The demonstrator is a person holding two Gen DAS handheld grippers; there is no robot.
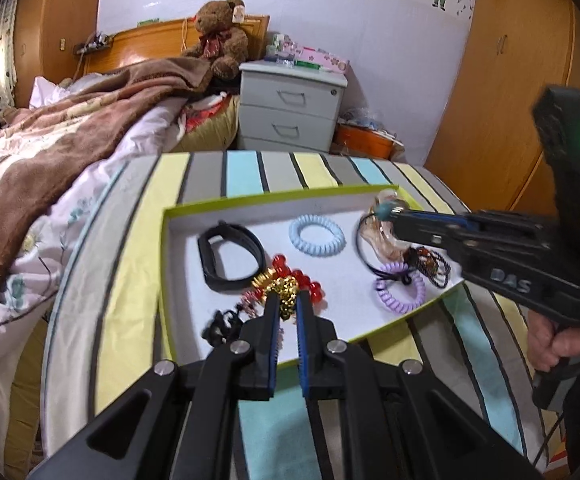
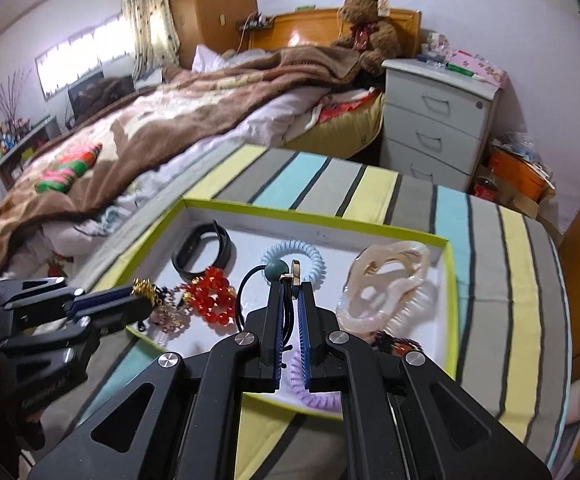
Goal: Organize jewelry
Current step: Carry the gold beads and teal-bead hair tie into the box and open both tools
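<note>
In the left wrist view, the green-rimmed tray (image 1: 250, 202) lies across the middle of the frame on a striped cloth (image 1: 242, 172), holding the jewelry in one shallow layer so each piece can be picked out singly. At its left sits a black wristband (image 1: 230, 256), lying flat and apart from the rest. Just right of it, at lower centre, the left gripper (image 1: 288, 300) is clenched on a gold bead chain (image 1: 286, 290), its tips pinching the cluster beside a red bead bracelet (image 1: 302, 278); the chain seems gripped near its top, probably so it lifts free of the tangle around it. Further right a pale blue coil hair tie (image 1: 317, 235) rests alone near the tray's far wall. Toward the right of the frame a lilac coil hair tie (image 1: 400, 290) lies by the near rim, and above it a translucent shell-coloured hair claw (image 1: 382, 236).

At the upper right of the tray the right gripper (image 1: 395, 213) is closed on a black elastic hair tie (image 1: 364, 248) carrying a teal bead (image 1: 383, 211). The loop hangs below the tips, so it appears lifted clear, likely for moving to its own spot.
</note>
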